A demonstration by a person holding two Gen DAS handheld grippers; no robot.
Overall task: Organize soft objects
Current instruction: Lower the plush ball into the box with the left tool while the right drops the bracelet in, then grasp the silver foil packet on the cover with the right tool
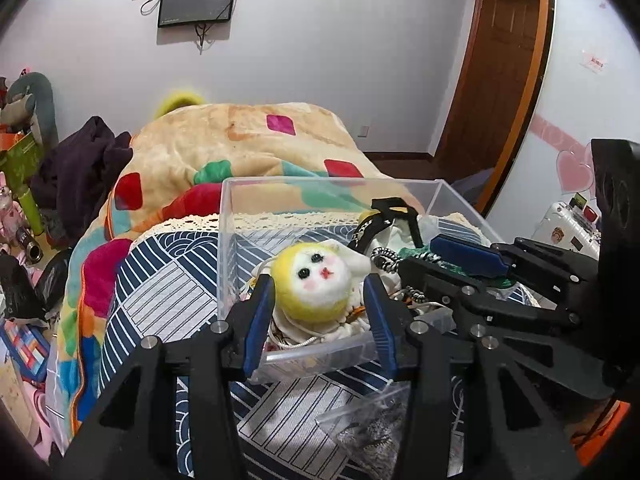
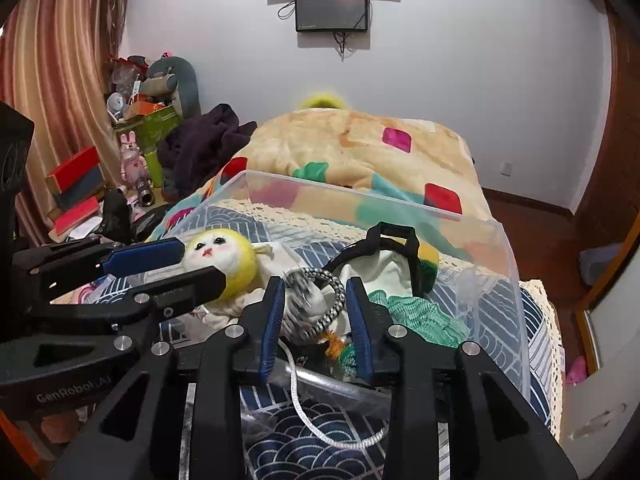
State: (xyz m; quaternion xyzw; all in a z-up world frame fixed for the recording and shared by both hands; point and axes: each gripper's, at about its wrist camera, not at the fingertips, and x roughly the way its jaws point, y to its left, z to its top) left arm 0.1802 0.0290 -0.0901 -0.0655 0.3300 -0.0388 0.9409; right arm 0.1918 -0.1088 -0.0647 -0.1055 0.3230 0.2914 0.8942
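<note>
Bedding first, since it fills both views: a beige fleece blanket with coloured diamond patches (image 1: 240, 140) is heaped across the middle, over a navy and white wave-print cover (image 1: 160, 292). Only the right wrist view catches the striped pink curtain (image 2: 60, 60) down the left edge, and only the left wrist view gets the brown wooden door (image 1: 500, 60) at upper right. Two dark wall screens (image 2: 331, 8) sit stacked at the top in both.

Next down, one clear plastic storage box (image 1: 228, 216) sits on the cover, centre frame. Inside it, a jumble of soft stuff: one round yellow and white felt doll head with black eyes and pink cheeks (image 1: 320, 280) at the left side of the box, resting on cream cloth; one black strap with a buckle loop (image 2: 394, 236) further back; one piece of green knitted fabric (image 2: 416, 312) to the right; and one black and white braided cord ring (image 2: 326, 304).

The left gripper (image 1: 320, 304) has its blue pads spread about as wide as the doll head, one either side of it. I can't tell if they actually touch it. The right gripper (image 2: 316, 316) is also parted, its pads either side of the braided ring, not clamped on it as far as I can see. A loose white string (image 2: 316, 420) trails below it over the box's front rim.
</note>
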